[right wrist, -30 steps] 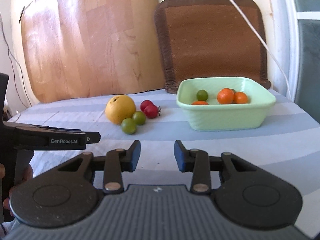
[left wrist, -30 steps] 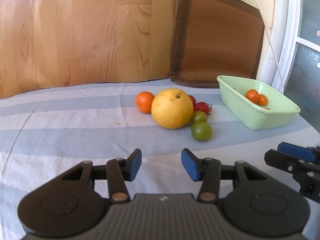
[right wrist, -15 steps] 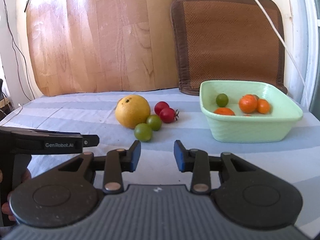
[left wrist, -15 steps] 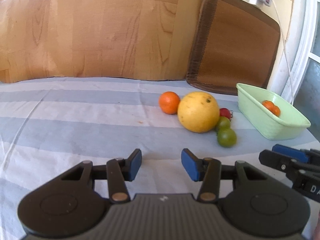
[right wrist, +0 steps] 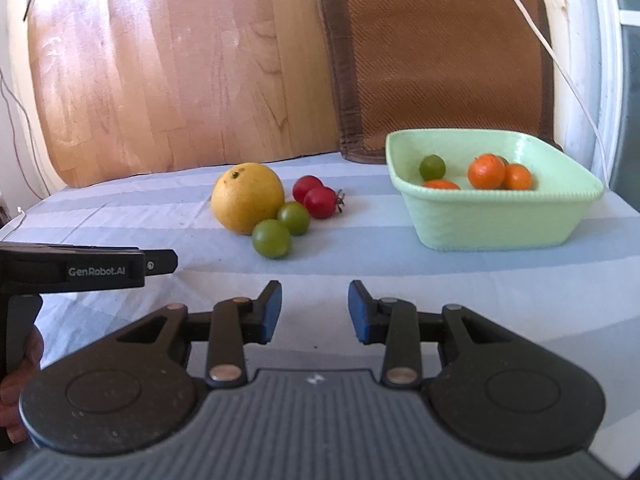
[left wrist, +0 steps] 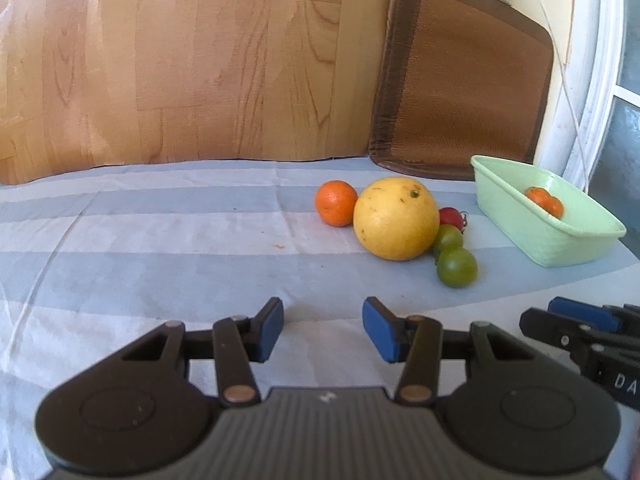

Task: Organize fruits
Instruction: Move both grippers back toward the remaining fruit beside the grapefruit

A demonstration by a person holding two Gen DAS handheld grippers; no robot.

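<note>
A large yellow grapefruit (left wrist: 396, 218) lies on the striped cloth with a small orange (left wrist: 335, 203) at its left, two green tomatoes (left wrist: 457, 266) in front and red tomatoes (left wrist: 452, 216) behind. The right wrist view shows the grapefruit (right wrist: 247, 197), the green tomatoes (right wrist: 272, 239) and two red tomatoes (right wrist: 319, 202); the orange is hidden there. A pale green bin (right wrist: 496, 220) holds oranges (right wrist: 486, 171) and a green tomato (right wrist: 432, 166); the bin (left wrist: 560, 240) is at the right in the left wrist view. My left gripper (left wrist: 323, 333) is open and empty, short of the fruit. My right gripper (right wrist: 314, 311) is open and empty.
A wooden board (left wrist: 180, 60) and a brown woven mat (left wrist: 464, 80) lean on the wall behind the table. A white cable (right wrist: 548, 44) hangs past the mat toward the bin. The other gripper shows at the left edge of the right wrist view (right wrist: 88, 270).
Both grippers have shifted slightly toward the fruit and stay open. The left view has swung left then back toward the pile. No fruit has moved.
</note>
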